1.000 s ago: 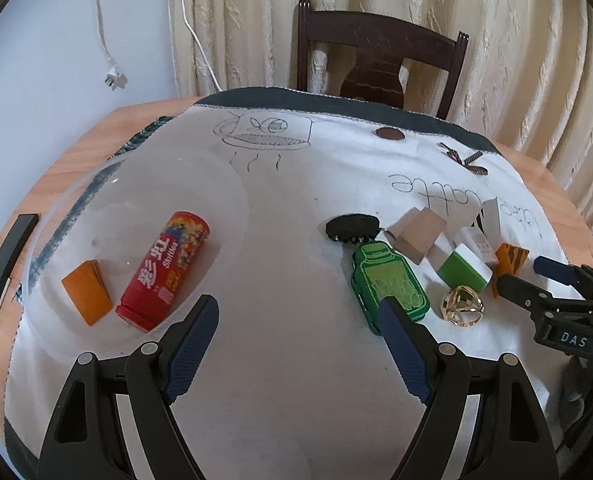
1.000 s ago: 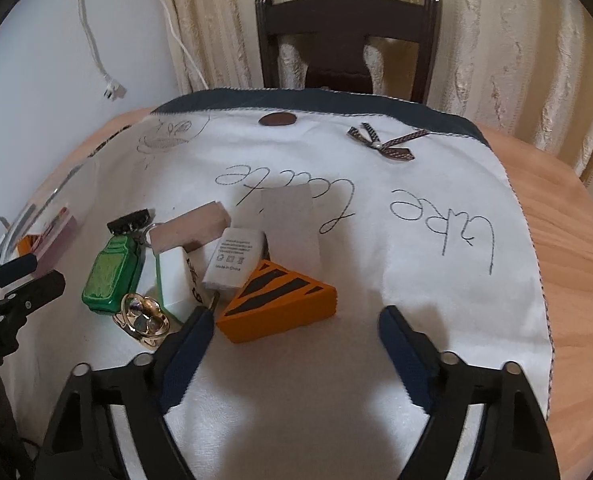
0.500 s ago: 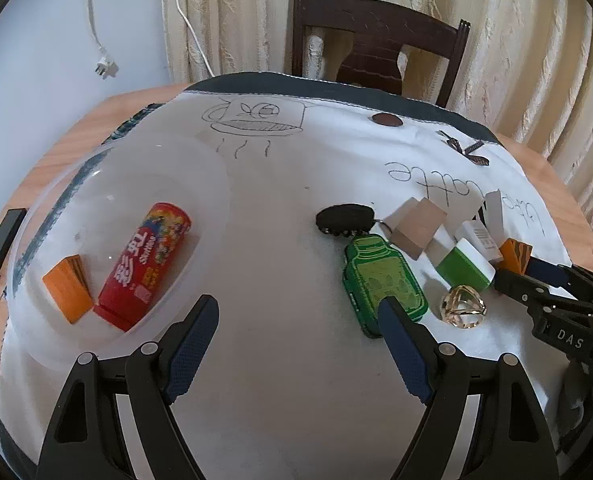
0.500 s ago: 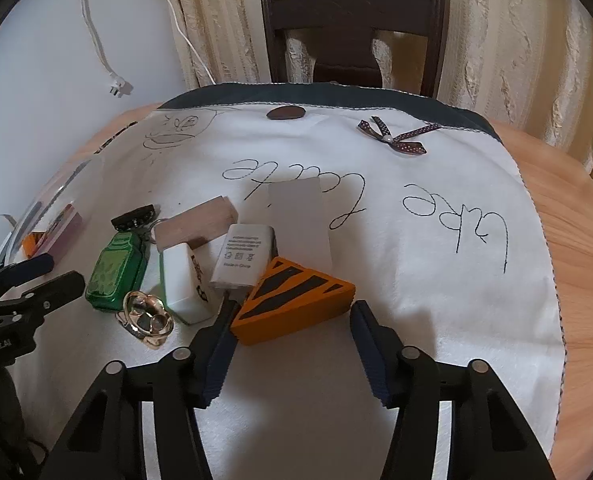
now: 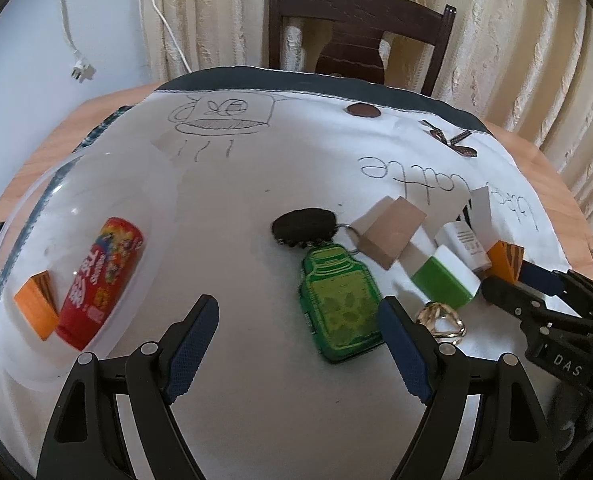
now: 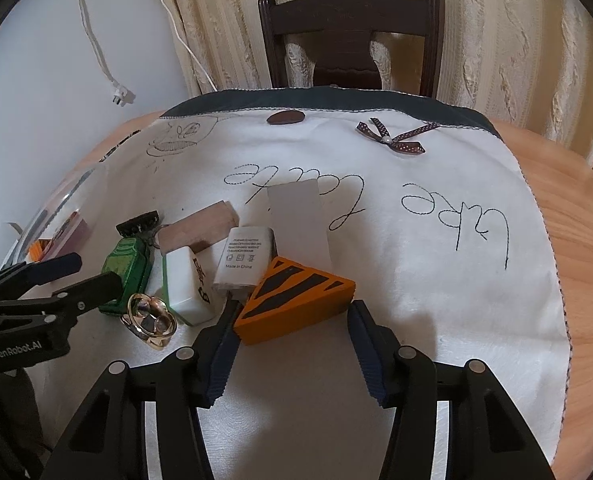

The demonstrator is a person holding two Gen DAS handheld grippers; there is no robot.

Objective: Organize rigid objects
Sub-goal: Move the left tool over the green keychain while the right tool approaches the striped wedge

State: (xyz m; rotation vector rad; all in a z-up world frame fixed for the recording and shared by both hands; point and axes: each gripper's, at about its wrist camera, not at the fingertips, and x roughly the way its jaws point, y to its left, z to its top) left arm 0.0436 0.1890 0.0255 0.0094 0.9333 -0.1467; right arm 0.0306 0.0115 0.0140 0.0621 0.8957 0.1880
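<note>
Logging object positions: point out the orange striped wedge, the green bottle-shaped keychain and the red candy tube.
orange striped wedge [image 6: 296,296]: right wrist view, striped top face.
green bottle-shaped keychain [image 5: 338,304]: left wrist view, body centre.
red candy tube [image 5: 100,280]: left wrist view, label.

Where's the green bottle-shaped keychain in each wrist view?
Left wrist: green keychain lies centre-right, just inside the left gripper's right finger.
Right wrist: green keychain sits at left, partly behind the left gripper.
Shared landmark: gold ring beside it.

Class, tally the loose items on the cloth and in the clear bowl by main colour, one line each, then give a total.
Orange: 2, wedge in the bowl, striped wedge
Red: 1, candy tube
Green: 2, bottle-shaped keychain, green-and-white tile
Black: 1, hair clip
Brown: 1, wooden block
White: 1, power adapter
Gold: 1, ring holder
Total: 9
</note>
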